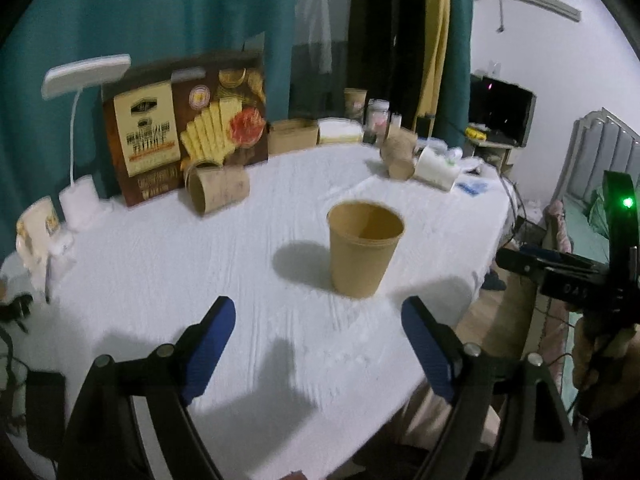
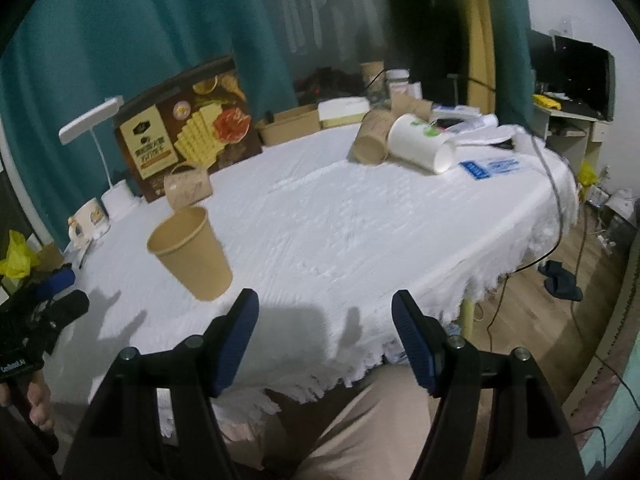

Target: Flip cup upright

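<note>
White-clothed table (image 1: 168, 264): tan paper cup (image 1: 365, 249) upright, just ahead of left gripper (image 1: 318, 354); right gripper (image 2: 325, 338) nearby; both spread wide, holding nothing.

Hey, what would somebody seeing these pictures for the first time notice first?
A tan paper cup stands upright, mouth up, alone on the white tablecloth, ahead of the open left gripper. Behind it, a big biscuit box leans by the teal curtain, with other cups lying tipped over nearby.
</note>
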Motion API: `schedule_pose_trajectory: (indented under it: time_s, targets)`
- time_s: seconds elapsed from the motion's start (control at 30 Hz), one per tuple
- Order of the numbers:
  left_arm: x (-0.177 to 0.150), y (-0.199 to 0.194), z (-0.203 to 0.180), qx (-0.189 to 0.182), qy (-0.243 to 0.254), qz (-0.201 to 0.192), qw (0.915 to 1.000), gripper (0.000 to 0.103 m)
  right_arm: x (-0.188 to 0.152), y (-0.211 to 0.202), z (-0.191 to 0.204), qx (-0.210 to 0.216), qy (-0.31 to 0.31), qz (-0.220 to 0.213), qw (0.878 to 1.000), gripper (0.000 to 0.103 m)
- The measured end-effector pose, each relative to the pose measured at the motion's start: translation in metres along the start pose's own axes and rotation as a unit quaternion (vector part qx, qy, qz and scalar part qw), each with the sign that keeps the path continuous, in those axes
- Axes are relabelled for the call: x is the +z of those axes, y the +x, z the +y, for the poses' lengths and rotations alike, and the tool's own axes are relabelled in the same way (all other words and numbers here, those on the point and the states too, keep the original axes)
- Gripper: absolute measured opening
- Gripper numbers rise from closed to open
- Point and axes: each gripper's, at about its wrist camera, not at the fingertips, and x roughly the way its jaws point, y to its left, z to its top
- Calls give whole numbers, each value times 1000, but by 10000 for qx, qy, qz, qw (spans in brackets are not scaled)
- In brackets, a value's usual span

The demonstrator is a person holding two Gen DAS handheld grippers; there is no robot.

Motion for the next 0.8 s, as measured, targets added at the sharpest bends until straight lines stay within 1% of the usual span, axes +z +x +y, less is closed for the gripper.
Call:
schedule_pose_trajectory:
  time_s: [0.07,0.2,0.4,0.47,0.53,0.6,0.67,0.8]
  targets:
    - [7,-7,-4,51,106,-226,9997,86,6,-10,-3,-51,12,-101,9999,67]
    - [21,-22,-7,54,174,-627,9979,91,17,-32,-5,-122,-12,-320,9994,68]
    - [37,-45,-7,128,191,-1108,9936,95,35,-69,2,-193,-197,-735,9969,69]
    - [40,-52,-5,106,151,-1242,9921,96,39,-79,7,-217,-257,-864,9957,70]
    - [41,-61,-1,81,68,-1388,9903,99,41,-90,12,-230,-292,-1091,9933,72]
    - [42,-70,4,94,0,-1584,9873,100,40,-98,17,-247,-324,-1285,9909,77]
    - [41,-78,7,140,-15,-1754,9844,101,40,-104,23,-218,-340,-1466,9884,78]
    - [39,-88,13,269,-7,-1975,9799,103,41,-106,33,-123,-367,-1589,9865,78]
